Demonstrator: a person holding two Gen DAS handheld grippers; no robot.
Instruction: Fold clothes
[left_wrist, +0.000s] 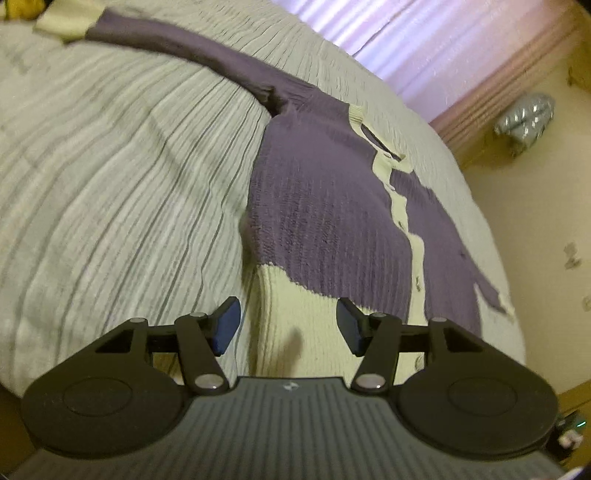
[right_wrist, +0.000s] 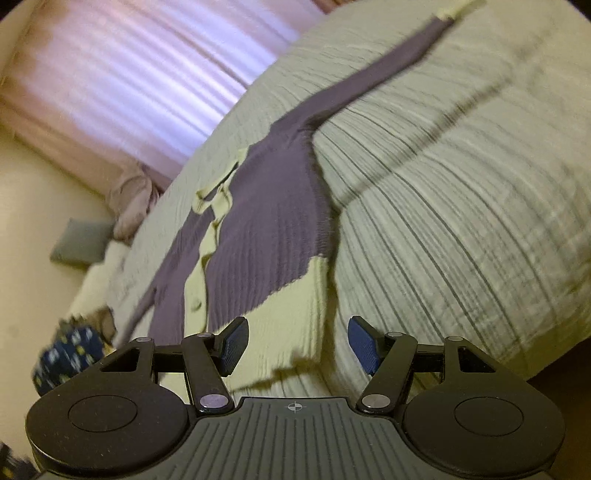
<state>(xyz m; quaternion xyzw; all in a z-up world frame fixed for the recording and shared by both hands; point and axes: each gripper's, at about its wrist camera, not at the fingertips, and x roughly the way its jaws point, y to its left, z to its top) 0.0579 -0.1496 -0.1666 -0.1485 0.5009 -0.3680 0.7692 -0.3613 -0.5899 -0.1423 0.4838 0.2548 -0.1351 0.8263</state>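
A purple knit cardigan (left_wrist: 325, 206) with a cream hem (left_wrist: 291, 306), cream button band and cream collar lies spread flat on a bed. One sleeve (left_wrist: 184, 48) stretches to the upper left and ends in a cream cuff (left_wrist: 62, 26). My left gripper (left_wrist: 288, 306) hovers open just above the hem's left corner, with nothing pressed between its blue pads. In the right wrist view the same cardigan (right_wrist: 266, 221) runs up and away, its other sleeve (right_wrist: 388, 62) reaching to the upper right. My right gripper (right_wrist: 298, 325) stands open over the hem's right corner (right_wrist: 295, 317).
The bed has a pale cover with thin grey stripes (left_wrist: 110, 166). Pink curtains (left_wrist: 424, 44) hang behind it. A silvery bag (left_wrist: 524, 114) lies on the cream floor; a grey cushion (right_wrist: 79, 242) and a blue patterned bundle (right_wrist: 66, 354) lie beside the bed.
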